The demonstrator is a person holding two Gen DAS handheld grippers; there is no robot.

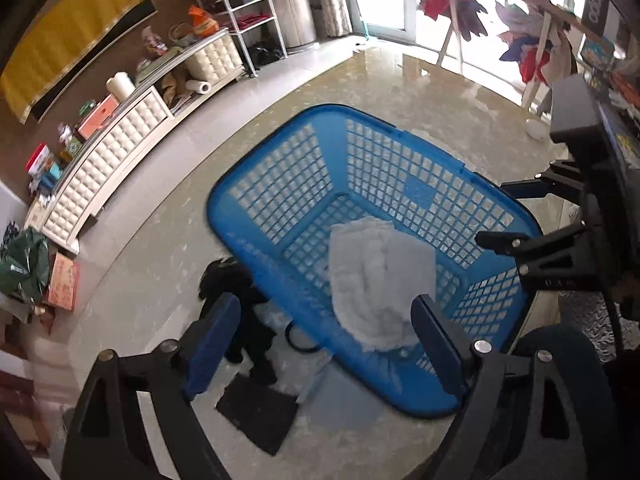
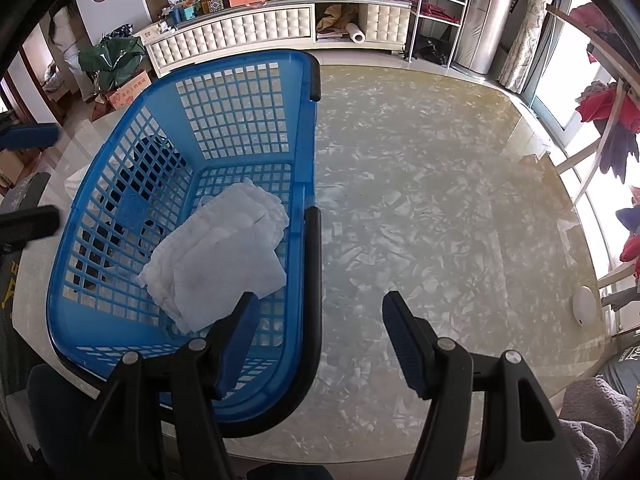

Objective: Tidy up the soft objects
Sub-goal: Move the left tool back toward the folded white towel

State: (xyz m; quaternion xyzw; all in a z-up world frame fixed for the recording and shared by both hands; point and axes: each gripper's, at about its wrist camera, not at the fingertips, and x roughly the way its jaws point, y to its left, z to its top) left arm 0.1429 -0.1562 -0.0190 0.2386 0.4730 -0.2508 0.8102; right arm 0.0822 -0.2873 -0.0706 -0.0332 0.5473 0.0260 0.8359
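A blue plastic laundry basket (image 1: 280, 184) stands on the marbled table; it also shows in the right wrist view (image 2: 240, 112). A folded white towel (image 1: 376, 280) lies inside it, also seen in the right wrist view (image 2: 224, 252). A black garment (image 1: 240, 300) lies on the table outside the basket's left wall, seen through the mesh in the right wrist view (image 2: 156, 160). My left gripper (image 1: 324, 320) is open and empty above the basket's near rim. My right gripper (image 2: 316, 316) is open and empty over the basket's right rim; it shows at the right of the left wrist view (image 1: 516, 216).
A black flat pad (image 1: 260, 412) lies on the table near the left gripper. A white round object (image 2: 584, 304) sits at the table's right edge. A white cabinet (image 2: 248, 32) with clutter stands beyond the table. A drying rack with clothes (image 1: 480, 8) stands by the window.
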